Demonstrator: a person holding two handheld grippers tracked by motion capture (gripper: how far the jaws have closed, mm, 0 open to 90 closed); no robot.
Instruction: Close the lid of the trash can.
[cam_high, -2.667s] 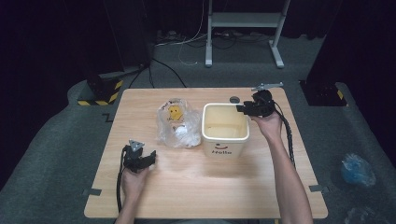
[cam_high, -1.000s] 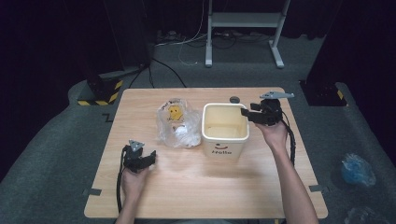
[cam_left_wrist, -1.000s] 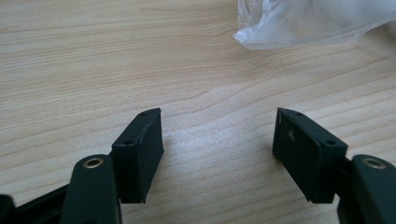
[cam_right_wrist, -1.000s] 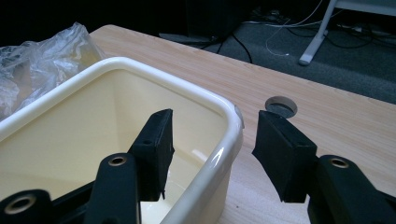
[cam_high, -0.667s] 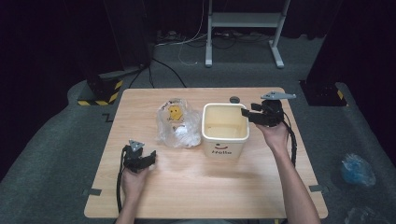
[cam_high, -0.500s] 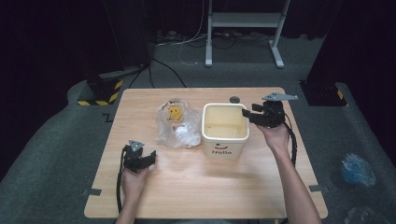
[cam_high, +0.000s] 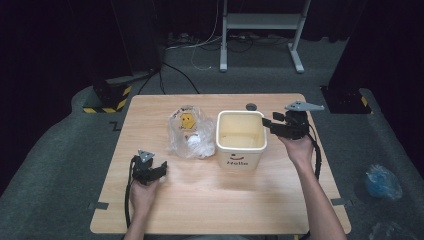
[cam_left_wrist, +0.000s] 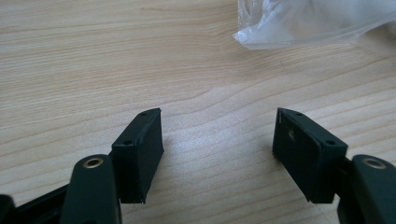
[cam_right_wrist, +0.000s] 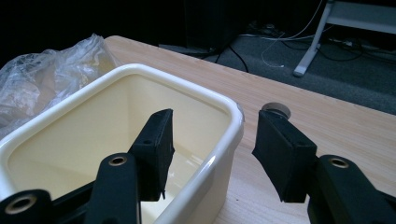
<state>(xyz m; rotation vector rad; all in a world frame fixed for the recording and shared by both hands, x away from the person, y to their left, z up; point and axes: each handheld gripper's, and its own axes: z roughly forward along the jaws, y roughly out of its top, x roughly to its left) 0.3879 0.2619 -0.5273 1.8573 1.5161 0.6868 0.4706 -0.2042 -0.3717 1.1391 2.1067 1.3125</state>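
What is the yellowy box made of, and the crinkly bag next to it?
The box looks like smooth, glossy plastic: thick rounded rim, soft shine. The bag seems thin clear plastic film: see-through, wrinkled, with bright glints.

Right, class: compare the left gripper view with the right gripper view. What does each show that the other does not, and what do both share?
The left gripper view alone has the left tool held low over bare wood, its jaws apart with nothing between them.

The right gripper view alone has the cream bin, with the right tool straddling its rim, one jaw inside and one outside, pads not touching it; also a round grey cap set in the tabletop, and floor cables.

Both share the wooden table and the crumpled clear plastic bag.
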